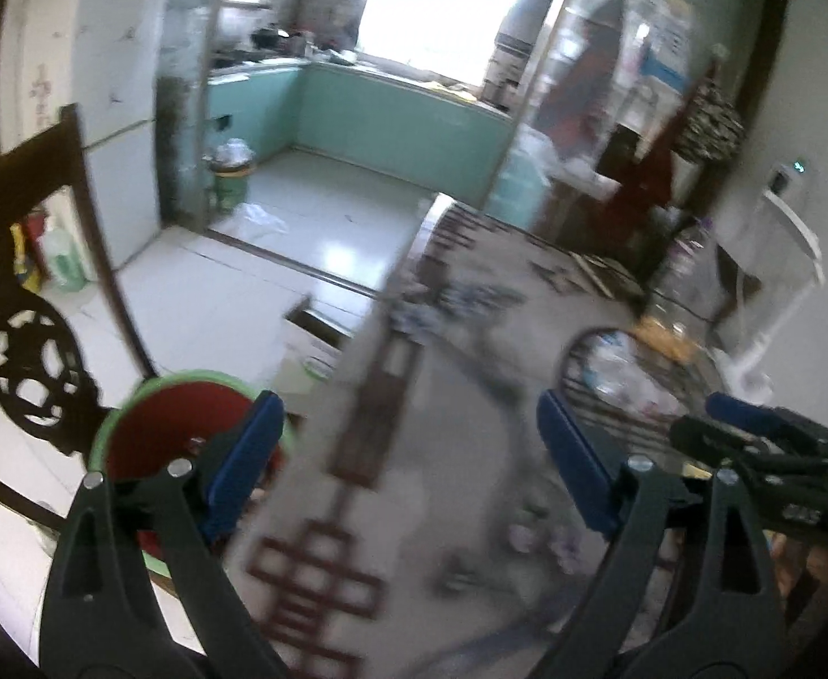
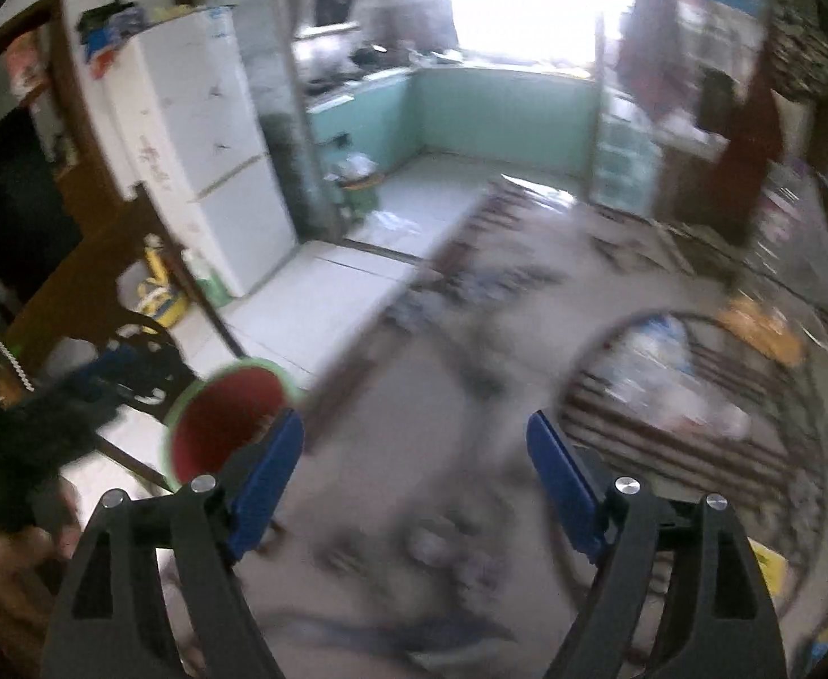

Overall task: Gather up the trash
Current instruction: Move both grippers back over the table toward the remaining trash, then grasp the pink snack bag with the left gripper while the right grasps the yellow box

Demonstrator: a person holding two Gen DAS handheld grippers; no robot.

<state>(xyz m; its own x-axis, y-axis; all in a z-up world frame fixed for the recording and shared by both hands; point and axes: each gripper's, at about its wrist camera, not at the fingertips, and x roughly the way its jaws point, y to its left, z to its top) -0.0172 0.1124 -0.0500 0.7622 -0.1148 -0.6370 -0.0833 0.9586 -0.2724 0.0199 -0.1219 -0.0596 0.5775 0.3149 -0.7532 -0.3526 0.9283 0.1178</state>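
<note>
A table under a grey patterned cloth (image 1: 442, 481) fills the lower part of both views, blurred. My left gripper (image 1: 408, 402) hangs open over it with nothing between its blue pads. My right gripper (image 2: 414, 424) is open and empty above the same cloth (image 2: 391, 486). It also shows at the right edge of the left wrist view (image 1: 753, 424). A green-rimmed bin with a red liner (image 1: 176, 418) stands beside the table's left edge, behind each gripper's left finger (image 2: 227, 413). A round wire basket of pale wrappers (image 1: 629, 379) sits on the table at right (image 2: 685, 390). Small blurred bits (image 2: 431, 549) lie on the cloth.
A dark carved wooden chair (image 1: 29, 373) stands left of the bin. A white fridge (image 2: 205, 158) is beyond it. In the kitchen doorway there is another green bin (image 1: 233, 170), heaped full. A clear plastic bottle (image 1: 691, 266) and a white stand (image 1: 787, 260) are at far right.
</note>
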